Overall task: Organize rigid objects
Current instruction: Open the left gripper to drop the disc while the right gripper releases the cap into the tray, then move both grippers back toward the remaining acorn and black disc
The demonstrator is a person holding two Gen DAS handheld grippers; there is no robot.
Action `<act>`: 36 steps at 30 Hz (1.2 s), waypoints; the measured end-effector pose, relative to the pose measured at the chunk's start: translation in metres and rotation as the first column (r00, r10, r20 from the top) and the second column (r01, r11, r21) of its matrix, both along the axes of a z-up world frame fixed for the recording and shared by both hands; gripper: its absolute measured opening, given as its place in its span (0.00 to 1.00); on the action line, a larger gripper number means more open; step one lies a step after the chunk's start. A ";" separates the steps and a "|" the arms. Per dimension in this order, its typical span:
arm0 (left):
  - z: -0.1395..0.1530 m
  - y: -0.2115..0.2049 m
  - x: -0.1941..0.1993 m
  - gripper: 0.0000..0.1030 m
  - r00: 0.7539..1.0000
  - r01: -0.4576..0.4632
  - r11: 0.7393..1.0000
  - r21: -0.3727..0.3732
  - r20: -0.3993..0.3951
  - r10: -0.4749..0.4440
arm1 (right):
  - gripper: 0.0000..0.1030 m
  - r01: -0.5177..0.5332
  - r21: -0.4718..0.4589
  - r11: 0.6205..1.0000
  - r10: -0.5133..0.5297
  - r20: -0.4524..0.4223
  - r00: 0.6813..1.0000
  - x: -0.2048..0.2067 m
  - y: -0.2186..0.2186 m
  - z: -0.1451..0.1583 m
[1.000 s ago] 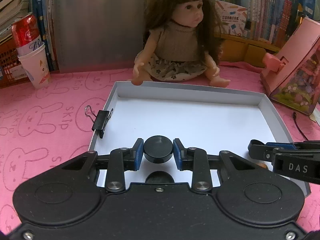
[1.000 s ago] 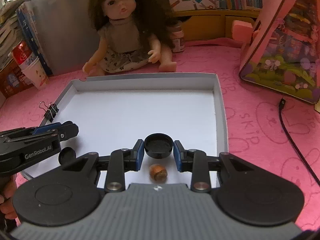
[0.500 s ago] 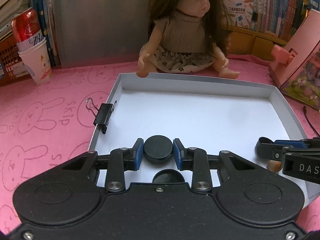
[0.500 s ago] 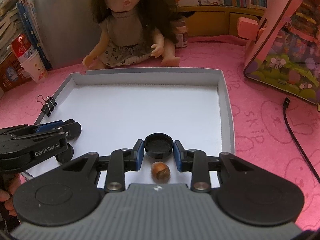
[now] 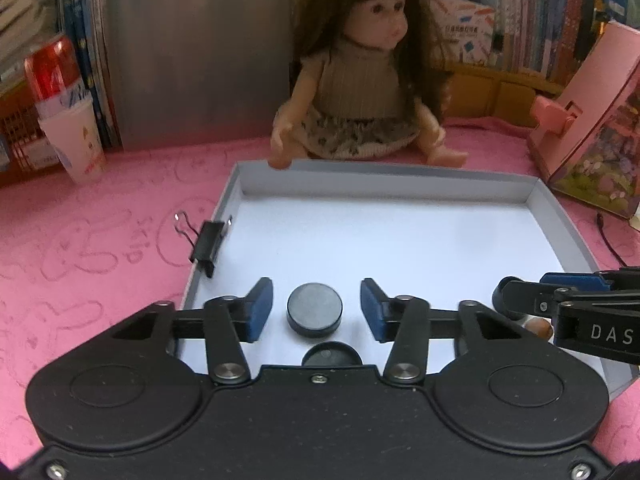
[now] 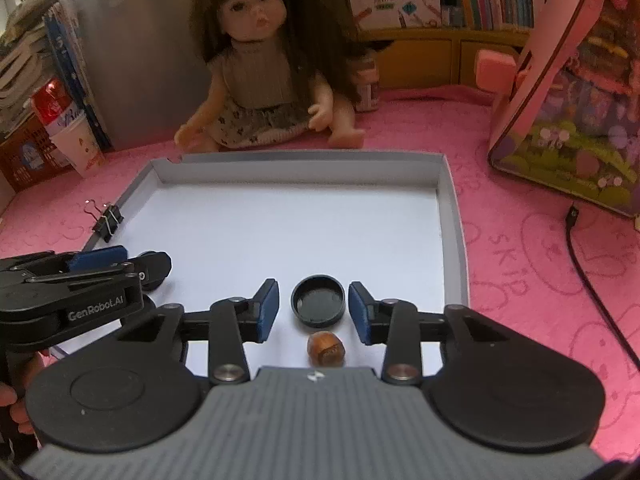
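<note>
A shallow white tray [image 5: 384,168] [image 6: 452,216] lies on the pink cloth. In the left wrist view a black disc [image 5: 315,309] rests on the tray floor between the blue pads of my left gripper [image 5: 317,309], whose jaws are opening and stand clear of it. A second black disc [image 5: 331,354] lies just nearer, half hidden by the gripper body. In the right wrist view a black cap [image 6: 318,306], hollow side up, sits between the pads of my right gripper [image 6: 313,306], which are also opening and apart from it. A brown hazelnut [image 6: 326,348] lies just behind the cap.
A black binder clip [image 5: 206,242] [image 6: 106,220] grips the tray's left rim. A doll [image 5: 360,84] sits behind the tray. A red can in a paper cup [image 5: 66,108] stands far left, a pink toy house [image 6: 568,92] at the right. A black cable [image 6: 588,276] runs over the cloth.
Both grippers were shut on their pieces, the left on the black disc and the right on the black cap. Both have let go; the pieces now lie on the tray floor.
</note>
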State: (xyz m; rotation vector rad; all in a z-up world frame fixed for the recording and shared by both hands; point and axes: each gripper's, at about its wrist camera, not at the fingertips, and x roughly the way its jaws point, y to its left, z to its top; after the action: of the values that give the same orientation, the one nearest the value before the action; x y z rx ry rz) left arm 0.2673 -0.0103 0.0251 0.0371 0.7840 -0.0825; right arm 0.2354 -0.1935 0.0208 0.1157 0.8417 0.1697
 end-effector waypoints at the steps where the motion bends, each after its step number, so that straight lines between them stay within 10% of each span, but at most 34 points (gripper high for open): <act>1: 0.003 0.000 -0.002 0.50 1.000 0.004 1.000 0.008 0.008 -0.004 | 0.58 0.001 -0.002 1.000 -0.001 0.006 1.000 -0.001 0.000 0.002; 14: 0.028 0.013 -0.058 0.65 0.997 0.029 1.000 0.011 0.074 -0.030 | 0.80 -0.029 0.027 0.999 0.026 0.116 0.993 -0.043 -0.008 0.026; 36: 0.034 0.034 -0.159 0.70 0.991 0.062 0.997 -0.053 0.126 -0.055 | 0.84 -0.129 -0.028 0.991 0.132 0.250 0.959 -0.133 0.000 0.029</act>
State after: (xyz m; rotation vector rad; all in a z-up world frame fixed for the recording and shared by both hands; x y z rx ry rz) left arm 0.1080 0.0241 0.0595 0.0111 0.6560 -0.1565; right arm 0.1021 -0.1935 0.0496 0.0266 0.5963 0.2972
